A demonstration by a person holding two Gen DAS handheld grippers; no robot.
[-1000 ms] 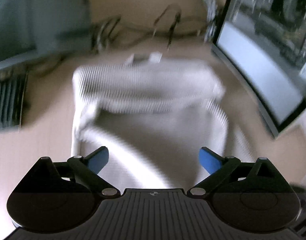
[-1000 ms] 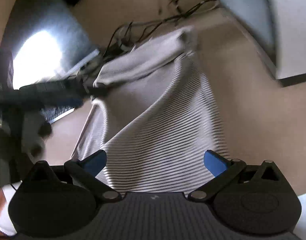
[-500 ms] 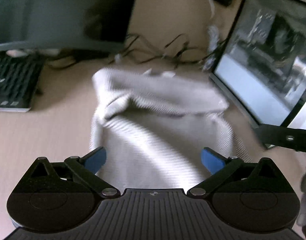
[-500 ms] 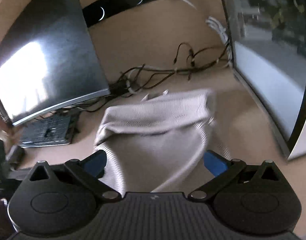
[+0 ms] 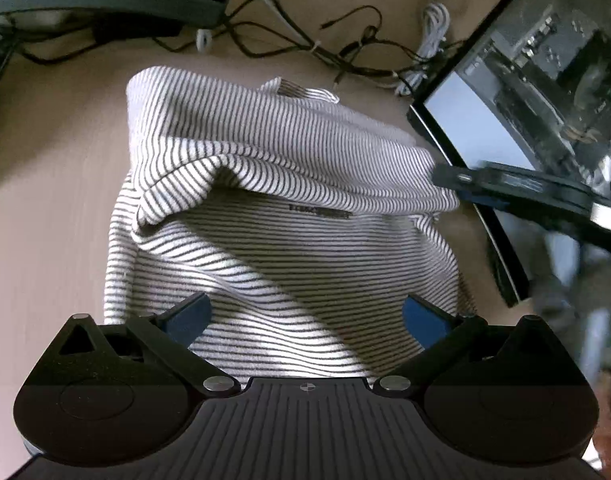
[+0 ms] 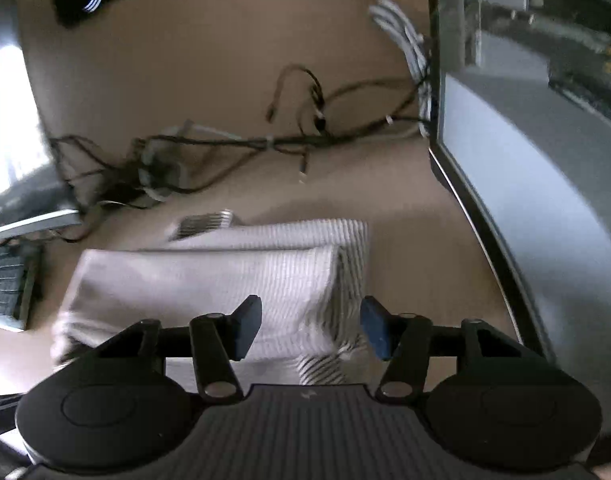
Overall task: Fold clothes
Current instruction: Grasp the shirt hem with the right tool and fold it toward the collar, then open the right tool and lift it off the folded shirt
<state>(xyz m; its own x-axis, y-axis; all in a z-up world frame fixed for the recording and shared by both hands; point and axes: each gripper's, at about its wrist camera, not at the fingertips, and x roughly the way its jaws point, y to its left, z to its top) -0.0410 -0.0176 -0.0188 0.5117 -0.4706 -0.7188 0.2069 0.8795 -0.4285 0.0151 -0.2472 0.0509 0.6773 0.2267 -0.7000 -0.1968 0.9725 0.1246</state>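
We find the striped garment (image 5: 281, 216) lying on the counter (image 5: 45, 216) between the two monitors, its far portion doubled back toward us into a thick band whose long axis runs left to right. The left hand-held gripper (image 5: 305, 316) hovers over the near portion, jaws spread wide and empty. The right hand-held gripper (image 6: 311, 326) is half spread, also empty, at the band's right end, and in our judgement it is the nearer to that fold.
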